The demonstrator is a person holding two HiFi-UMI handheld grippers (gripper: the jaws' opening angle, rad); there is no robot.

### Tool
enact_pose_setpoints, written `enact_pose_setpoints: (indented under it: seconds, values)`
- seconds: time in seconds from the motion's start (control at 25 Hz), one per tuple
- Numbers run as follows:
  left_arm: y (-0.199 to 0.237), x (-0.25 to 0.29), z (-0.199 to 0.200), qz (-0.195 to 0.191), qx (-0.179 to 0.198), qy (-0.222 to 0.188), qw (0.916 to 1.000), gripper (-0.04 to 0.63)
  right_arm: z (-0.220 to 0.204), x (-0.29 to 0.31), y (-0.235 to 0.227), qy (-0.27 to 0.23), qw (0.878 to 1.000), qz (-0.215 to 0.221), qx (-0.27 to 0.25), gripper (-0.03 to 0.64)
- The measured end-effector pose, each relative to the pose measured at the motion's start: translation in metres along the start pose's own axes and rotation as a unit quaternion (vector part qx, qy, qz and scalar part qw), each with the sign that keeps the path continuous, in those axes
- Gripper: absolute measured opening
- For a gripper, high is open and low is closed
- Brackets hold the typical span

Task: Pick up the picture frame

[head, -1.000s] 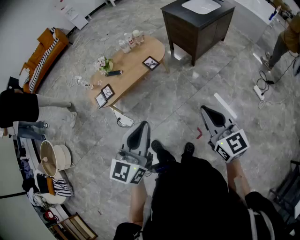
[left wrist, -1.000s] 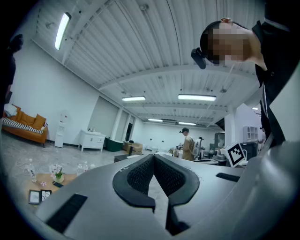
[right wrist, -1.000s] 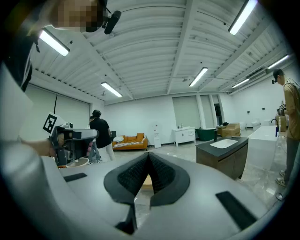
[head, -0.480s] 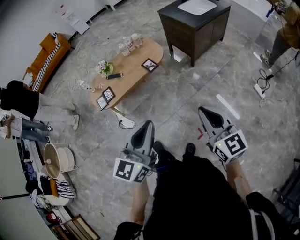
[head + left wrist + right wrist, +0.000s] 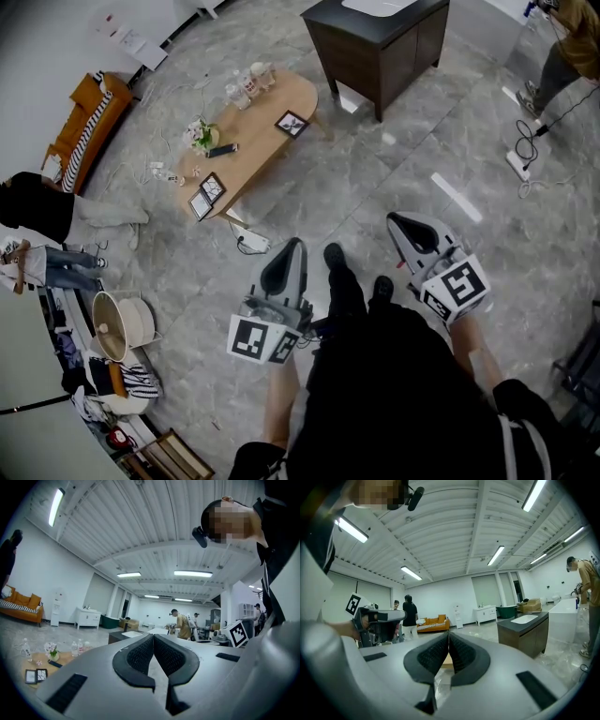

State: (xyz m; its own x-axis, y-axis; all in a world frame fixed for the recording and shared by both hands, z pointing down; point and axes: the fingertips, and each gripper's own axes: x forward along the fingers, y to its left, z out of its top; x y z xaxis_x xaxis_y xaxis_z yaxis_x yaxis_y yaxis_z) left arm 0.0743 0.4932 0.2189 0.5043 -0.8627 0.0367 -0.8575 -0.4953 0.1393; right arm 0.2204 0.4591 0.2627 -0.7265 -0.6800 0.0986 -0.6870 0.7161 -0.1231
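Three black picture frames lie on the oval wooden table [image 5: 265, 111]: one frame [image 5: 292, 123] near its far end and a pair of frames [image 5: 207, 194] at its near left end, also seen in the left gripper view [image 5: 35, 675]. Both grippers are held level over the floor, well short of the table. My left gripper [image 5: 292, 246] is shut and empty, its pads meeting [image 5: 153, 637]. My right gripper [image 5: 395, 219] is likewise shut on nothing [image 5: 448, 636].
A flower pot [image 5: 200, 134], bottles [image 5: 247, 82] and a dark handset [image 5: 222, 149] share the table. A dark sink cabinet [image 5: 370, 42] stands beyond it. A cable plug [image 5: 250, 242] lies by the table. People stand at the left [image 5: 37, 208] and far right [image 5: 561, 52].
The person has stepped forward with one foot, and the table sits slightly nearer in the head view. Both grippers stayed shut and kept their pose.
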Motion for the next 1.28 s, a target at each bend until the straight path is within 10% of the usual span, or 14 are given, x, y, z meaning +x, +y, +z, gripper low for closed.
enact_pose_setpoints:
  seconds: [1.28]
  values:
    - [0.194, 0.124, 0.002, -0.072, -0.036, 0.017, 0.9966, 0.014, 0.021, 0.216, -0.039, 0.043, 0.999, -0.001, 0.008, 0.012]
